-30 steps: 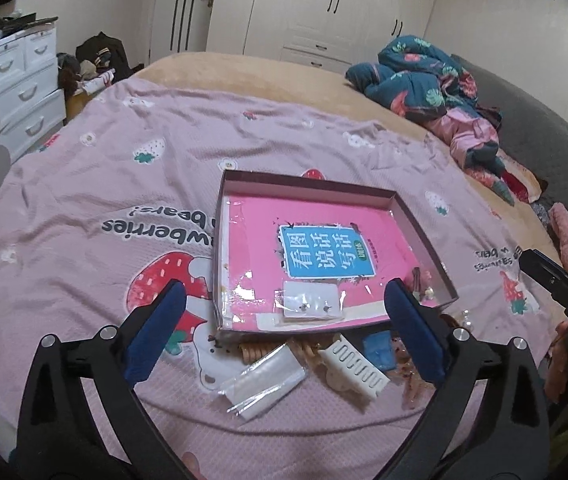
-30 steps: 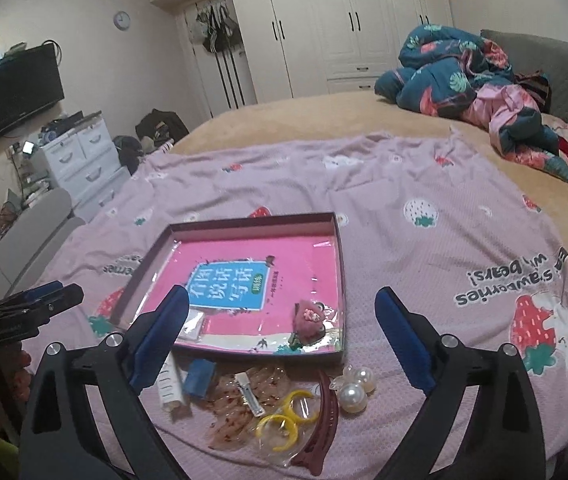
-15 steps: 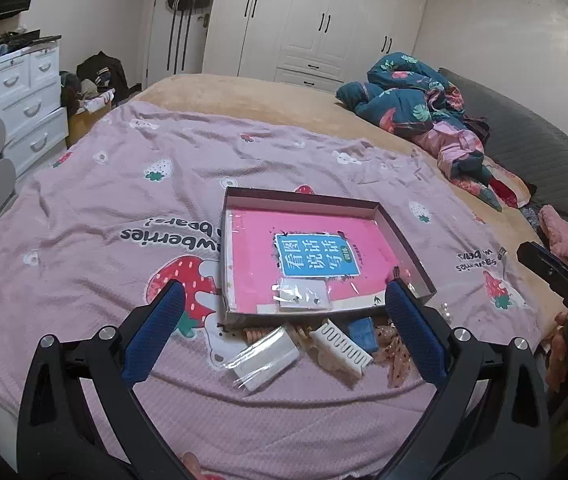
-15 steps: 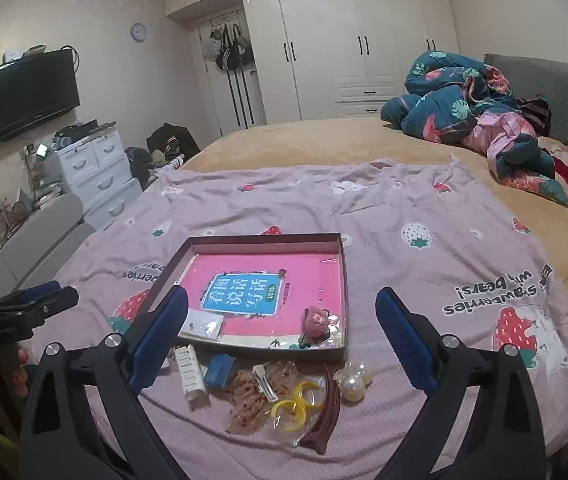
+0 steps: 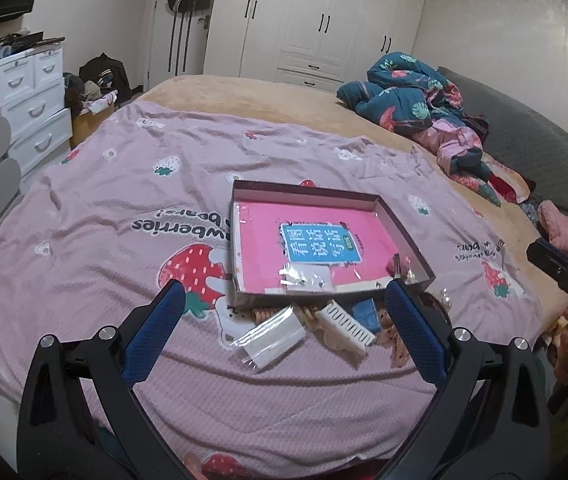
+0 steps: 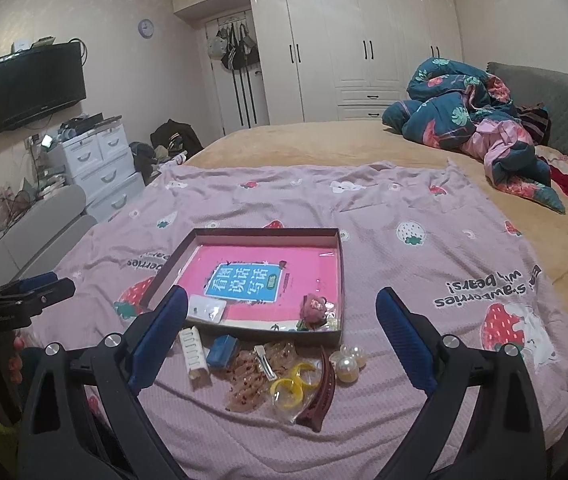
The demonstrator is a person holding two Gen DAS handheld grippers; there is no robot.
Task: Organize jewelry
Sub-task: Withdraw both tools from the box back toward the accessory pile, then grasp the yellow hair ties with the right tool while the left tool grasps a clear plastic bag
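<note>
A shallow box point(image 5: 404, 236) point(image 6: 342, 264) with a pink book inside lies on the bed. It holds an earring card point(image 5: 310, 280) point(image 6: 206, 308) and a rose hair piece point(image 6: 314, 308). In front of it lie a clear packet point(image 5: 272, 338), a white comb clip point(image 5: 346, 326) point(image 6: 195, 354), a blue piece point(image 6: 222, 354), yellow rings point(image 6: 292, 386), a maroon claw clip point(image 6: 320, 396) and pearl beads point(image 6: 348, 362). My left gripper point(image 5: 284, 300) and right gripper point(image 6: 280, 308) are open and empty, raised in front of the pile.
A pink strawberry blanket point(image 5: 124, 208) covers the bed. A bundled quilt point(image 6: 468, 120) lies at the far right. White drawers point(image 6: 100, 160) and a grey chair point(image 6: 44, 220) stand left of the bed. Wardrobes line the back wall.
Both grippers have pulled back and up from the box, which now looks smaller and farther. Jaws stay open. Nothing on the bed has moved.
</note>
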